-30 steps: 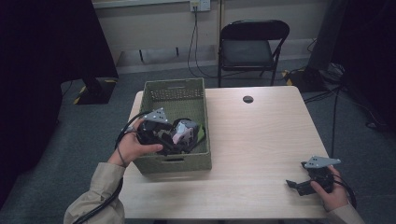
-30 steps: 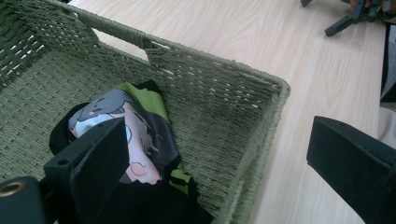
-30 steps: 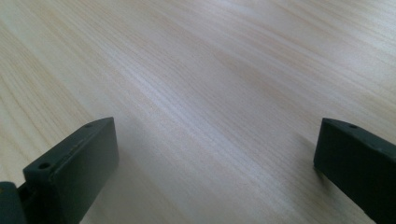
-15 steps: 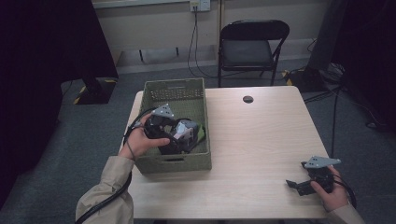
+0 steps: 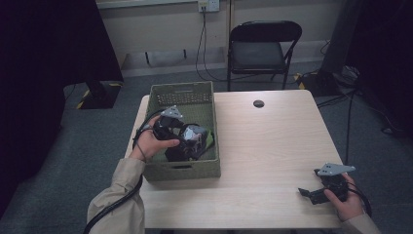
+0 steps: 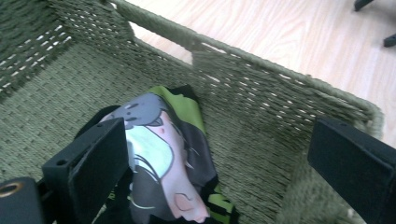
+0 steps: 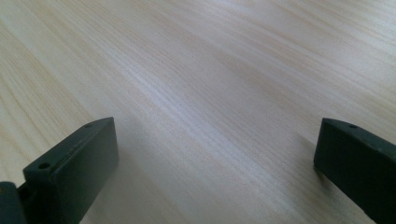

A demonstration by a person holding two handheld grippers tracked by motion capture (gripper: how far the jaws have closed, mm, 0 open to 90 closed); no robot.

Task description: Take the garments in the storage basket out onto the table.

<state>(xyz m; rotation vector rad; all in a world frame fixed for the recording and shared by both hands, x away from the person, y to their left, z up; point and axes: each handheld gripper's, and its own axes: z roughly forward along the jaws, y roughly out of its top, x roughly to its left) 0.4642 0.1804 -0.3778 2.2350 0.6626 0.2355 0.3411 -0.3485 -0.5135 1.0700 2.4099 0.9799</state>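
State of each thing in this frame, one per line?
Left gripper: jaws open, inside the basket, over the cloth.
Right gripper: jaws open, low over bare table.
Cloth: crumpled in the basket.
Basket: upright on the table.
Chair: unfolded, behind the table.

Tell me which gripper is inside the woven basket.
The left gripper, jaws open over printed fabric in the green woven basket; the right gripper sits on bare table.
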